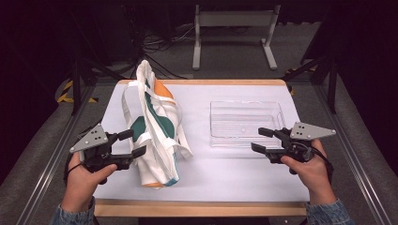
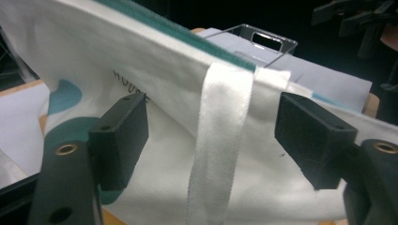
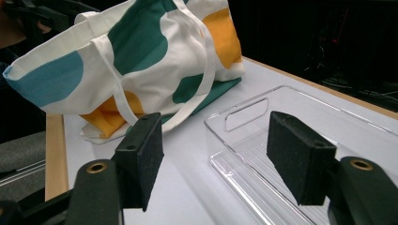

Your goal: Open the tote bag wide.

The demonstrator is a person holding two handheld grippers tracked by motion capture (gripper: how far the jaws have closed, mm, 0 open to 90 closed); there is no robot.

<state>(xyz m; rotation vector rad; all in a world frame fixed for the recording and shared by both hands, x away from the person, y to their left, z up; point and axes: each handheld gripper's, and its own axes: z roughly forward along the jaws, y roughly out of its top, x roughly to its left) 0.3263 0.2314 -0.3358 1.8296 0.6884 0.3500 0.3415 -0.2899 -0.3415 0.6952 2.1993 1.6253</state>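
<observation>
A: Left side first. What's there?

B: Left gripper (image 1: 130, 143), held in the person's left hand (image 1: 83, 177), jaws apart. It sits at the near-left edge of the tote bag (image 1: 153, 126), right up against the cloth. Nothing clamped.

A: Its own camera agrees?

B: Yes. In the left gripper view the jaws stand wide on either side of a white strap (image 2: 220, 140) running down the bag's face, the bag (image 2: 178, 89) close behind them. Can't tell if the pads touch the cloth.

A: The bag itself?

B: White with green, orange and blue patches. It lies on the left half of the white table (image 1: 234, 173), long way near to far, far end raised, straps trailing toward the right.

A: Middle and right?

B: Clear plastic tray (image 1: 246, 123), right of centre, flat on the table, apart from the bag. It has a slot handle in its end wall (image 3: 246, 114).

A: Right gripper?

B: Right gripper (image 1: 262, 139), in the right hand (image 1: 309, 169), jaws apart, holding nothing. It sits at the tray's near-right corner, pointing left. In the right gripper view the tray's near end (image 3: 263, 154) lies between the jaws, bag (image 3: 136, 61) beyond on the left.
</observation>
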